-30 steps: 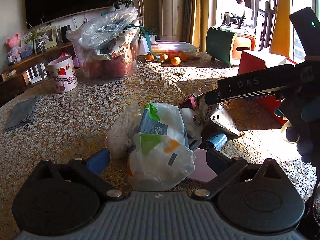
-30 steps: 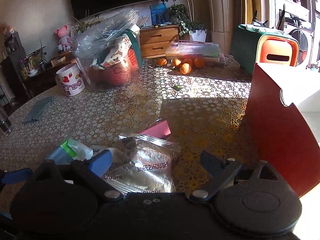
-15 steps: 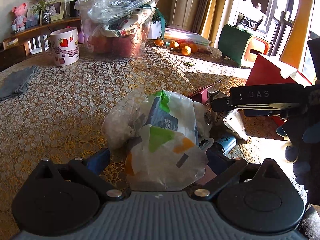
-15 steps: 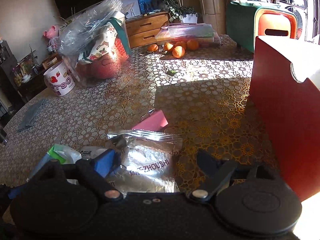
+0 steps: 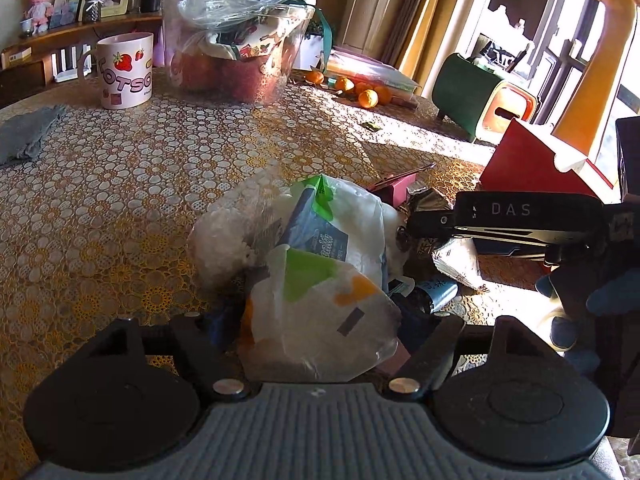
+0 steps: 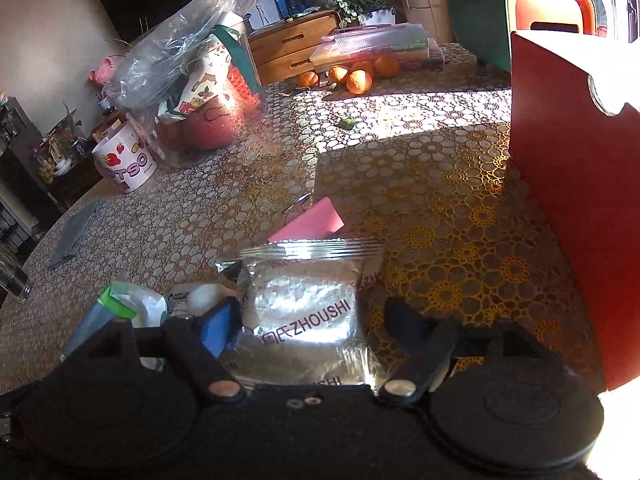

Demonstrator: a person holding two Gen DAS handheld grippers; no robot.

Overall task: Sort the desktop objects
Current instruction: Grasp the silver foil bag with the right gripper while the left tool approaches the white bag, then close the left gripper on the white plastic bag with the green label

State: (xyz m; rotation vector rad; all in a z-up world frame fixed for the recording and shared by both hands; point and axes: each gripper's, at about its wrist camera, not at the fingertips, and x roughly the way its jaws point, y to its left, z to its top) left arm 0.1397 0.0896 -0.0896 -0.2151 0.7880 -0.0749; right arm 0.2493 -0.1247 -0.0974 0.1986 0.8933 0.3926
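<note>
A heap of packets lies on the patterned table. In the left wrist view my left gripper (image 5: 320,320) is open with its fingers on both sides of a white plastic packet (image 5: 320,316) with green and orange marks; a blue-and-white packet (image 5: 332,220) lies behind it. The right gripper's body, marked DAS (image 5: 508,216), hangs over the heap's right side. In the right wrist view my right gripper (image 6: 312,320) is open around a silver foil ZHOUSHI packet (image 6: 308,308). A pink card (image 6: 312,224) lies just beyond it.
A red box (image 6: 580,184) stands close on the right. A clear tub stuffed with bags (image 5: 236,52), a strawberry mug (image 5: 124,70), a grey cloth (image 5: 24,136), several oranges (image 6: 352,76) and a green and orange case (image 5: 484,96) sit farther back.
Both grippers have moved forward and lower onto the heap. The white packet now sits deeper between the left fingers, and the foil packet between the right fingers.
</note>
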